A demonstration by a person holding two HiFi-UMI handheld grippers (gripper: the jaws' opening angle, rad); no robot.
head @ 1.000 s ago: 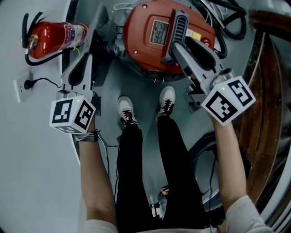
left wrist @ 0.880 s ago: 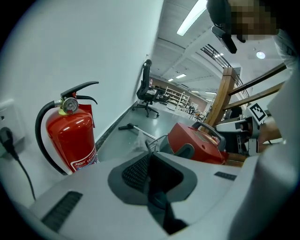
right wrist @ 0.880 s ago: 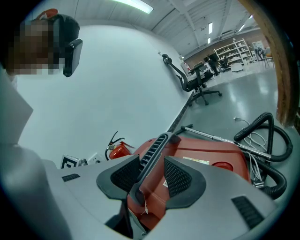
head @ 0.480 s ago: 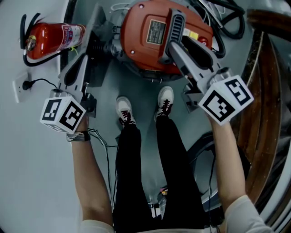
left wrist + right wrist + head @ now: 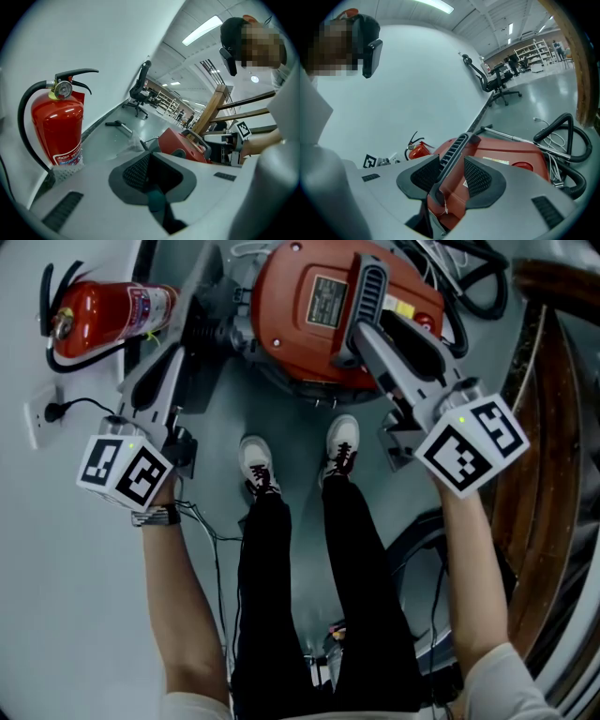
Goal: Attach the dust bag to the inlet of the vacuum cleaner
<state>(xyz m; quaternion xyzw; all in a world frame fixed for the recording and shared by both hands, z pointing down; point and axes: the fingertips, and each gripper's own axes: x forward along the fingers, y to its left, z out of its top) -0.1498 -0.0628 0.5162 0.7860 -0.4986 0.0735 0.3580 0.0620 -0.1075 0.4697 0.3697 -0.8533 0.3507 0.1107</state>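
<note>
The red vacuum cleaner [image 5: 309, 334] lies on the floor at the top centre, with its black ribbed handle [image 5: 367, 296] facing up. My right gripper [image 5: 370, 334] is open and straddles that handle [image 5: 452, 152]. One pad touches the handle and red casing shows beside the other pad. My left gripper [image 5: 178, 352] is shut with nothing visible between its pads and points past the vacuum's left side. A pale grey crumpled piece [image 5: 133, 140], possibly the dust bag, lies beside the vacuum [image 5: 185, 147]. The inlet is not clearly visible.
A red fire extinguisher [image 5: 103, 310] stands against the white wall on the left, close to my left gripper [image 5: 149, 173]. A wall socket [image 5: 42, 418] has a plug in it. Black hose coils [image 5: 469, 277] and a wooden structure [image 5: 544, 427] lie to the right. The person's shoes [image 5: 258, 465] stand just below the vacuum.
My left gripper has moved left, toward the wall and the fire extinguisher. My right gripper has stayed at the handle.
</note>
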